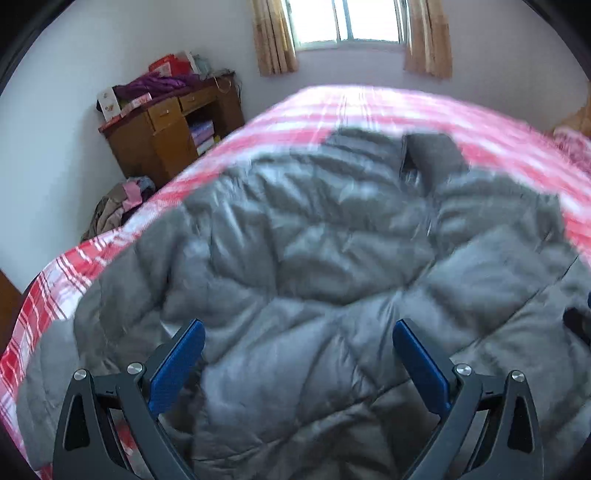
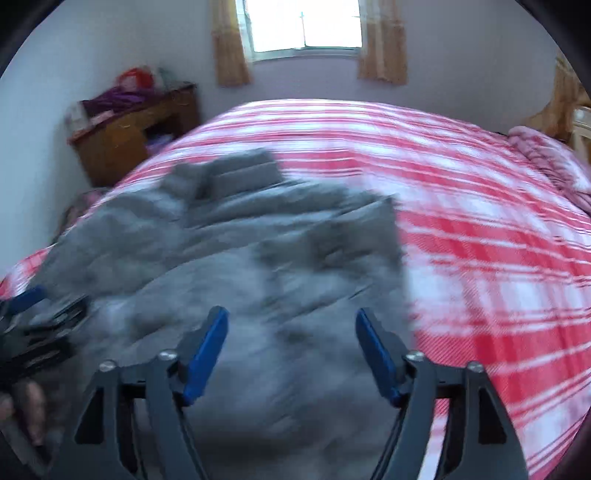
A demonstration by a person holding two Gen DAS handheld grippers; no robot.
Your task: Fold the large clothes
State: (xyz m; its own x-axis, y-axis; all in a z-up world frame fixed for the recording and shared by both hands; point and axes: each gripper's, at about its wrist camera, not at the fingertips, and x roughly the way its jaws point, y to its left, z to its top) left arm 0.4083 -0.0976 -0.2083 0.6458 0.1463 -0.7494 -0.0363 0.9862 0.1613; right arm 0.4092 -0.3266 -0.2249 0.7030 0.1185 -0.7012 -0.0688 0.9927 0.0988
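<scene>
A: Left gripper (image 1: 297,338)?
B: Jaws wide apart, blue pads (image 1: 177,369) bare, nothing between them. Hangs over the jacket (image 1: 314,258), near its close edge.

A: Right gripper (image 2: 291,332)?
B: Also spread, nothing pinched. Over the jacket's right part, the bedspread (image 2: 480,240) just beside its right finger. View is motion-blurred. The left gripper also shows at this view's left edge, low over the jacket.

A: Jacket look?
B: Grey, quilted, puffy, slightly shiny. Stitched panels, lots of creases. Lies spread on the bed, collar end toward the window (image 1: 347,22). Dark opening near the collar. One flap or sleeve lies across the right side with a long straight edge. Can't tell from the blur how many layers are stacked.

A: Where on the bed?
B: Near side, toward the left edge. Red-and-white plaid bedspread shows beyond it and at right.

A: Around it?
B: Wooden desk (image 1: 166,133) left against the wall, purple cloth and boxes on top. Clothes pile (image 1: 118,206) on the floor beside the bed. Tan curtains (image 1: 275,37) flank the window.
</scene>
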